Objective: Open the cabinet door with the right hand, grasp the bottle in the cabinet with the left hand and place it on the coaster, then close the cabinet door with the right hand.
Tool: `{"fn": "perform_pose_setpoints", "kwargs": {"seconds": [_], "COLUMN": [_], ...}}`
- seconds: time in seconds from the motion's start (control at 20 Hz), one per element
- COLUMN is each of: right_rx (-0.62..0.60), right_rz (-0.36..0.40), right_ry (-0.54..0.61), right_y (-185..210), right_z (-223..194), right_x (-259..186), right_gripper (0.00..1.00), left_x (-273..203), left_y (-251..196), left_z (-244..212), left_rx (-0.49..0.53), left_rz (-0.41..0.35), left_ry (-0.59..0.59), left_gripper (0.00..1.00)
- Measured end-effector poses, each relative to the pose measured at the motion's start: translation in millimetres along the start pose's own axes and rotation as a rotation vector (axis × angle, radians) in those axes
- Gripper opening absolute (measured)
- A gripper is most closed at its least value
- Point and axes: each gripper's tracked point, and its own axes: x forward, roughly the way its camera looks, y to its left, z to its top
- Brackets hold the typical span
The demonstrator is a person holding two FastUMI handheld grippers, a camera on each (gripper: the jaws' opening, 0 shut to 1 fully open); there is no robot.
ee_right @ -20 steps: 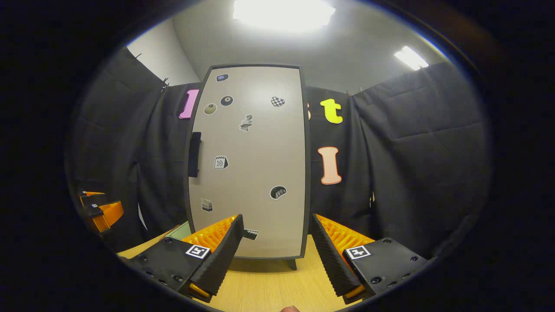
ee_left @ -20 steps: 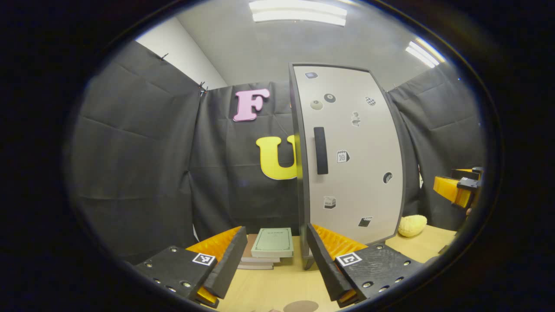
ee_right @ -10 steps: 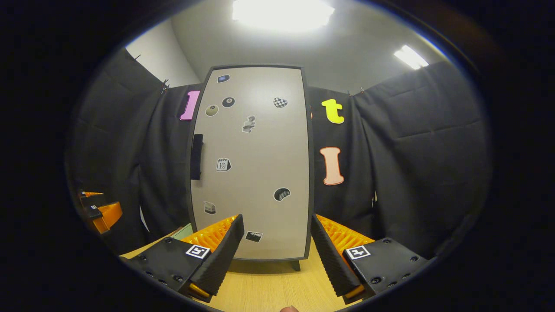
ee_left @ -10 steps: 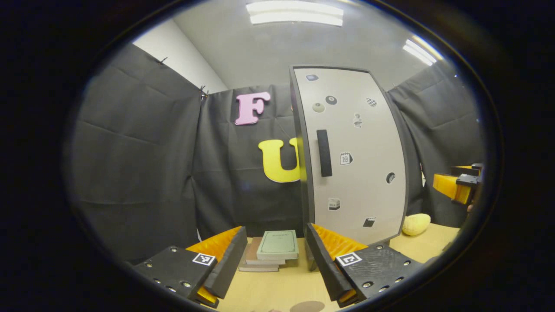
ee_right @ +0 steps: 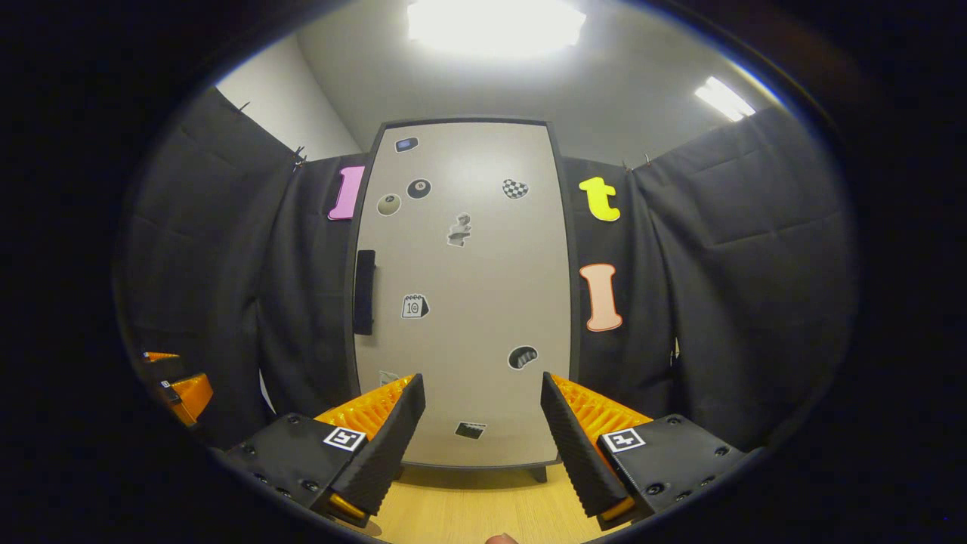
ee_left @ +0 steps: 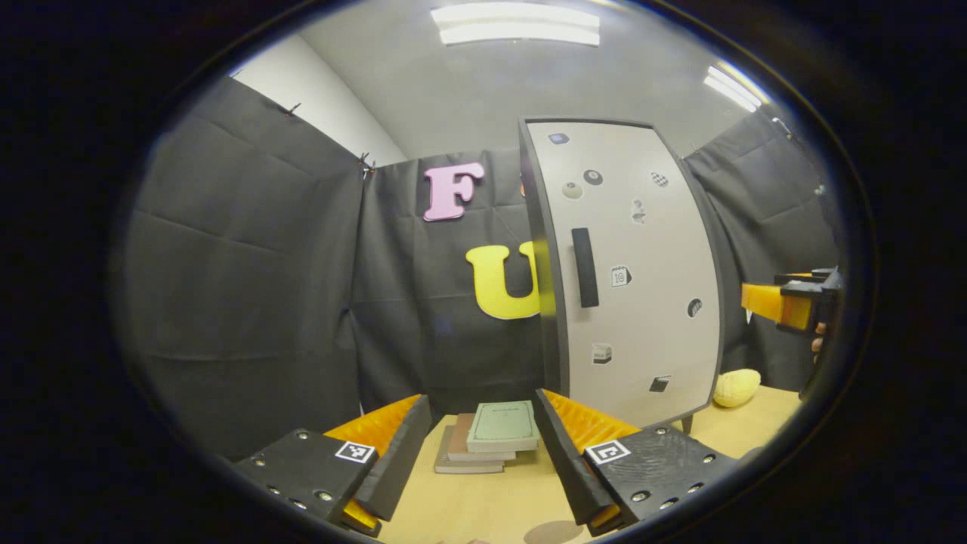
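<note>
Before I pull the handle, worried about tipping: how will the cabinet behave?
The cabinet is tall and narrow on small feet, so it may rock or slide. Its handle sits at the door's edge near mid-height, so a gentle pull probably swings the door.

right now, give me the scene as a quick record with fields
cabinet door: shut, stickers on its front
door handle: dark vertical bar near the door's left edge, untouched
right gripper: open, facing the door, apart from it
left gripper: open, empty, over the table
books: small stack on the table, left of the cabinet
yellow object: on the table, right of the cabinet
</note>
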Motion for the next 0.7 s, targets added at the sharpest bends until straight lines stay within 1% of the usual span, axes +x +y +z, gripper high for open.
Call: {"fn": "perform_pose_setpoints", "kwargs": {"seconds": [0.3, 0.35, 0.4, 0.7], "right_rx": [0.009, 0.014, 0.021, 0.051], "right_rz": [0.061, 0.07, 0.078, 0.112], "right_ry": [-0.027, -0.033, -0.036, -0.036], "right_y": [41, 48, 55, 94], "right_z": [26, 30, 35, 59], "right_x": [35, 42, 47, 86], "right_gripper": [0.97, 0.98, 0.98, 0.97], "left_x": [-13, -16, -19, -31], "left_y": [57, 68, 78, 134], "left_z": [-15, -16, -19, -30], "left_rx": [0.002, 0.002, 0.002, 0.003], "left_rz": [0.087, 0.104, 0.12, 0.205], "left_ry": [0.03, 0.033, 0.036, 0.046], "left_gripper": [0.83, 0.85, 0.83, 0.82]}}
